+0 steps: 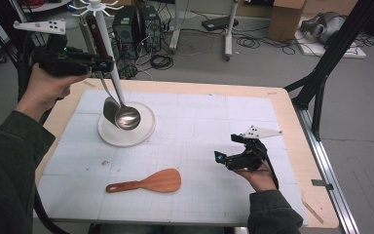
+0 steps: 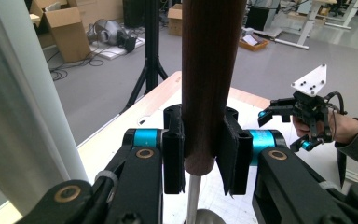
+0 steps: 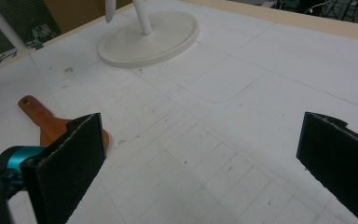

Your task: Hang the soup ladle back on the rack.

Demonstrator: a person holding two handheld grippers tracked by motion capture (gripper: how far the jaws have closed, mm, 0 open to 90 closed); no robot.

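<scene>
A ladle with a dark wooden handle (image 1: pixel 94 30) hangs upright beside the white stand's pole (image 1: pixel 111 61). Its steel bowl (image 1: pixel 126 117) is just over the stand's round base (image 1: pixel 143 134). My left gripper (image 1: pixel 104 63) is shut on the handle's lower end. In the left gripper view both pads press the handle (image 2: pixel 212 70) on either side, with my left gripper (image 2: pixel 204 154) below it. My right gripper (image 1: pixel 225 147) rests low over the mat at the right, open with nothing between its jaws. In its own view the right gripper (image 3: pixel 200 158) frames bare mat.
A wooden rice paddle (image 1: pixel 148 182) lies flat on the white gridded mat (image 1: pixel 199 112) near the front, left of the right gripper, also seen as the paddle (image 3: pixel 42 119). The stand's base (image 3: pixel 168 35) lies ahead. Hooks (image 1: pixel 93 6) crown the stand. Table edges ring the mat.
</scene>
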